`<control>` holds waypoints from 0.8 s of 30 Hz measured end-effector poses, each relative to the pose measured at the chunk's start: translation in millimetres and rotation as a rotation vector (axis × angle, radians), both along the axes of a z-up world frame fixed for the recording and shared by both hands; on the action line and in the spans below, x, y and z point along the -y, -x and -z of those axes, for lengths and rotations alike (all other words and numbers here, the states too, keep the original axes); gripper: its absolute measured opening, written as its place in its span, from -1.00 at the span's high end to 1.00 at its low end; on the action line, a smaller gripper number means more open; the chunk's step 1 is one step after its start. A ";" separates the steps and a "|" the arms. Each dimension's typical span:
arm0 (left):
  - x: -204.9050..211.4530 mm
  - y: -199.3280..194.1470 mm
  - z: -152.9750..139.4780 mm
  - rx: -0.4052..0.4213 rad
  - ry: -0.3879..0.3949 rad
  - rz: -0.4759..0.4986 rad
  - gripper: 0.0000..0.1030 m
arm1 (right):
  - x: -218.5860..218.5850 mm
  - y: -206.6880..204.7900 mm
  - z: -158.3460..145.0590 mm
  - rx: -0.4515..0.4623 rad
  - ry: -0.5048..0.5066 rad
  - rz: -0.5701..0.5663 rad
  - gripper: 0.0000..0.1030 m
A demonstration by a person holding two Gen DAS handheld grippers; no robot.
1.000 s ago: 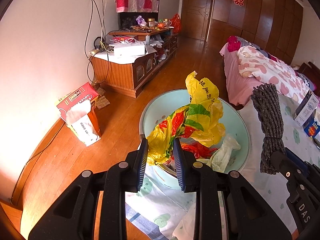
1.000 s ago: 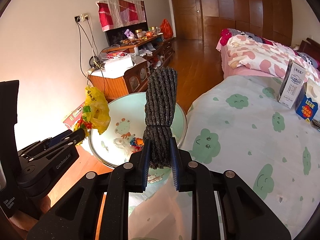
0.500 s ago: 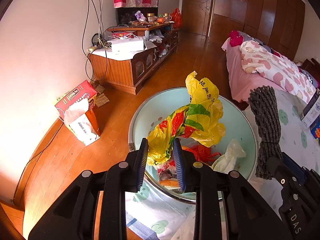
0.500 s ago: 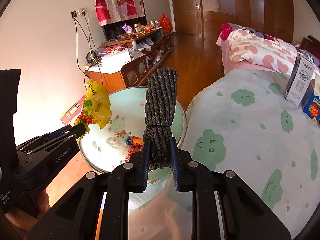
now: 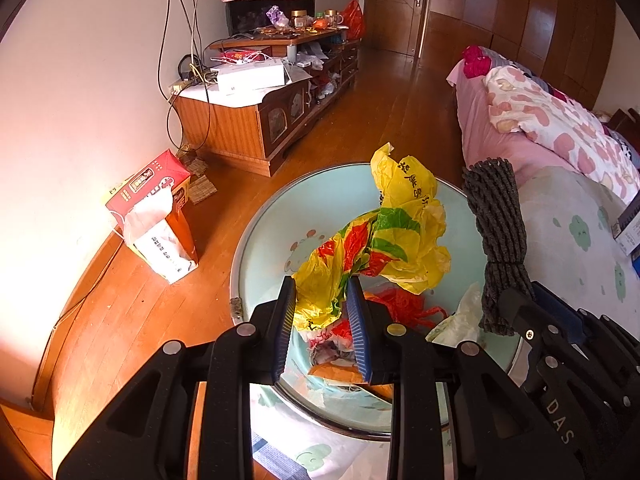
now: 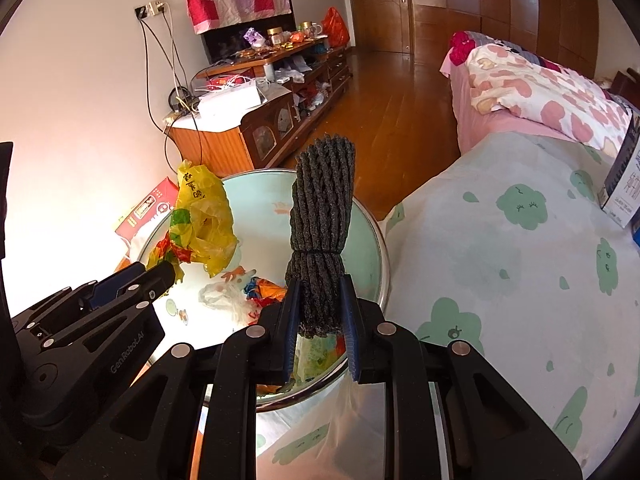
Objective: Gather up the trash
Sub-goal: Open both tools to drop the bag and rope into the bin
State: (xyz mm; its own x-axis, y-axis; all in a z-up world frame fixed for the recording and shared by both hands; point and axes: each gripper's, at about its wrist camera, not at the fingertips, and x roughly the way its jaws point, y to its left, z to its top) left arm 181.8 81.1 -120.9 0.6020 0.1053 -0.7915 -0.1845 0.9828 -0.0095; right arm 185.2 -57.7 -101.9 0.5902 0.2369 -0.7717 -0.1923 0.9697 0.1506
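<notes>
My left gripper (image 5: 321, 316) is shut on a crumpled yellow plastic bag (image 5: 384, 236) with red and green print, held above a round pale-blue glass table (image 5: 280, 224). My right gripper (image 6: 319, 316) is shut on a dark grey bundle of cord (image 6: 324, 216), held upright over the table's right edge (image 6: 380, 240). The bundle also shows in the left wrist view (image 5: 498, 236), and the bag in the right wrist view (image 6: 204, 216). More trash lies on the table: red netting (image 5: 404, 304), a white plastic bag (image 6: 224, 294) and colourful wrappers (image 6: 264, 288).
A bed with a green-cloud sheet (image 6: 520, 264) lies right of the table. A red box holding a white bag (image 5: 156, 216) stands on the wooden floor by the wall. A cluttered wooden cabinet (image 5: 256, 112) is further back. Boxes (image 6: 624, 184) sit on the bed.
Both grippers have drifted left and forward over the round table, still holding the bag and the cord bundle. More of the table and the trash on it shows now.
</notes>
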 end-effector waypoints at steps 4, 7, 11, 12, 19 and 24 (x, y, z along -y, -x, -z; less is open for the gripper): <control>1.2 -6.6 5.1 -0.018 -0.007 -0.002 0.49 | 1.7 -7.0 4.8 -0.028 -0.013 -0.009 0.59; 1.1 -10.6 9.7 -0.038 0.000 -0.005 0.47 | 3.4 -8.4 7.4 -0.037 -0.024 -0.016 0.55; 0.0 -10.5 11.6 -0.044 -0.010 -0.015 0.44 | 7.5 -4.3 7.1 -0.022 -0.031 -0.002 0.49; 0.0 -10.2 11.9 -0.045 -0.013 -0.016 0.44 | 7.3 -3.6 7.5 -0.018 -0.035 0.002 0.49; 3.2 -12.1 14.2 -0.060 -0.033 -0.007 0.27 | 17.2 5.5 4.3 0.002 -0.062 0.052 0.49; 4.1 -2.5 3.8 -0.032 -0.041 -0.009 -0.12 | 33.3 16.7 -1.8 0.020 -0.096 0.097 0.37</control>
